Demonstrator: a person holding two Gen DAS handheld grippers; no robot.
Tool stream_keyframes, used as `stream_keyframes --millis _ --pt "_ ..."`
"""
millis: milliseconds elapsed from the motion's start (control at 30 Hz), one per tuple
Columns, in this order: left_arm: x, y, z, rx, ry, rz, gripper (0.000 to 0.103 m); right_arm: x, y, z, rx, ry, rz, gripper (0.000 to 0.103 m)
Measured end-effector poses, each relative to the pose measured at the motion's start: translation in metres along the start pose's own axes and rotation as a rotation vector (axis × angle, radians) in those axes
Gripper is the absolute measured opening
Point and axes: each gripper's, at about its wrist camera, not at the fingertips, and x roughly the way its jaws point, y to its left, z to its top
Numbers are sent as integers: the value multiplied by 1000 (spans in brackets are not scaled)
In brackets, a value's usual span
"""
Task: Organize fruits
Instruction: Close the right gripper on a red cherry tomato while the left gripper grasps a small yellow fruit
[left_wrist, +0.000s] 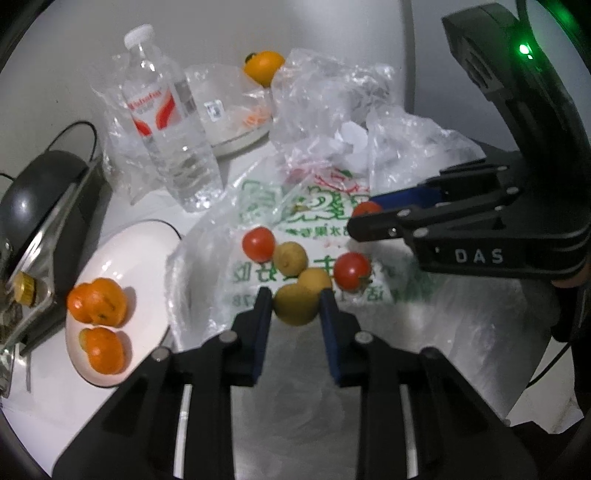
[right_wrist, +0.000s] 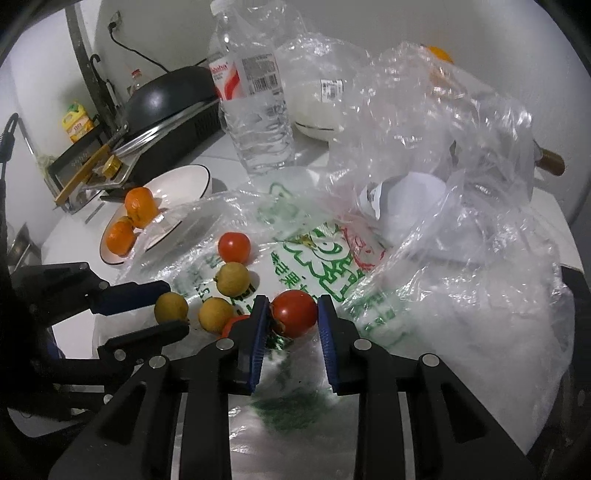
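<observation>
So a yellow-green fruit is clamped between the blue pads of the left gripper, and a tomato is pinched the same way by the right gripper, both right over the printed plastic bag. Two more yellow-green fruits and two tomatoes are left loose on the bag, with a water bottle stood behind it. Two oranges are sat on the white plate off to the left.

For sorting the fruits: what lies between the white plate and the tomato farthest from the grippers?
Only crumpled clear plastic bag; no fruit between the white plate and that tomato. Right wrist view shows it best.
</observation>
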Motion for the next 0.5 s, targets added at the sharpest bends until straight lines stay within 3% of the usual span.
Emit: stream_keyframes --millis 500 --pt "-41 24 -4 -58 -112 31 27 -18 30 12 -49 -35 -27 29"
